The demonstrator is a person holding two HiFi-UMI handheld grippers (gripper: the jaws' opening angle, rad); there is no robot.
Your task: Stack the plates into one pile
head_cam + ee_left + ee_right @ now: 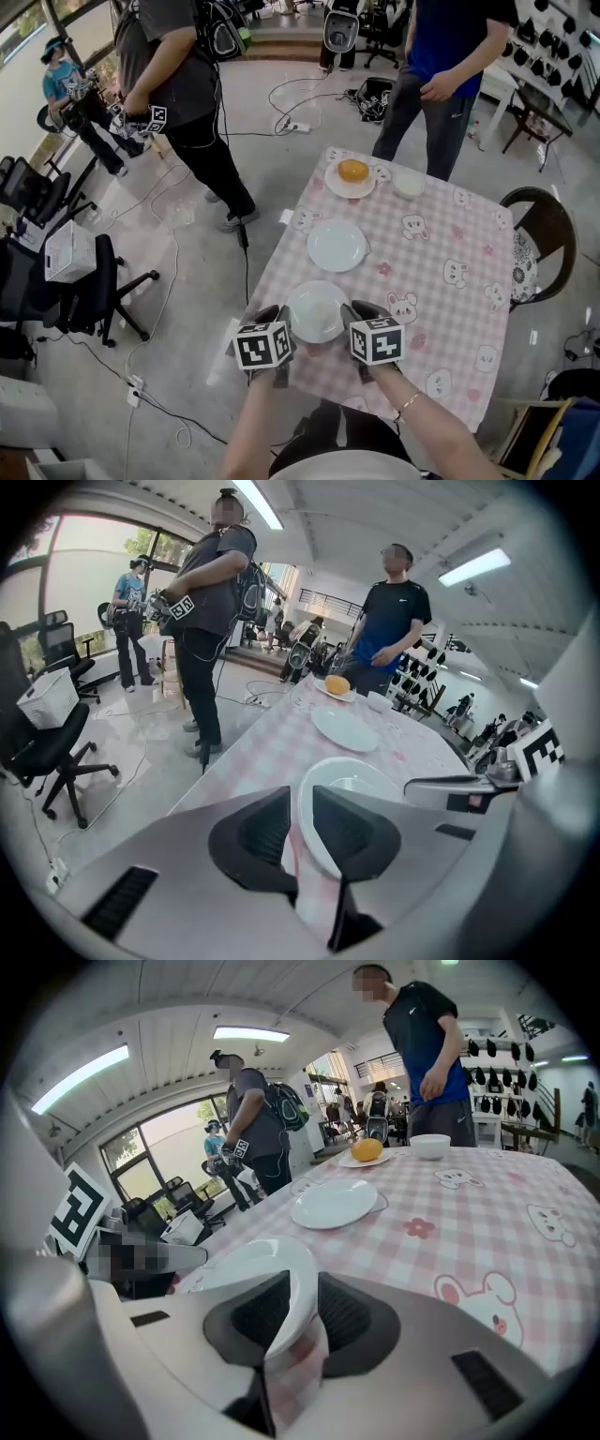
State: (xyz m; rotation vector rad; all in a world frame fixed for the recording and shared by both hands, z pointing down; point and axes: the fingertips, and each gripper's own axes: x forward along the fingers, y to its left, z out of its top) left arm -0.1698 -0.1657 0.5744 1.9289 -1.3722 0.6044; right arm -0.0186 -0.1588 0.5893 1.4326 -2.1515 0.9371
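Note:
A white plate (317, 312) lies on the pink checked tablecloth (450, 281) near the table's front edge. My left gripper (279, 317) has the plate's left rim (323, 799) between its jaws, with a thin gap showing beside the rim. My right gripper (354, 314) straddles the right rim (281, 1279) in the same way, pads not clearly pressing. A second empty white plate (337, 245) sits further up the table, also seen as plate (345, 729) and plate (334, 1203). A third plate (350, 178) at the far edge carries an orange round thing (353, 170).
A small white bowl (408, 183) stands beside the far plate. Two people stand past the table's far corner, one in dark blue (450, 75), one in grey (187, 84). A brown chair (548, 225) is at the right, an office chair (84, 281) and cables on the floor at left.

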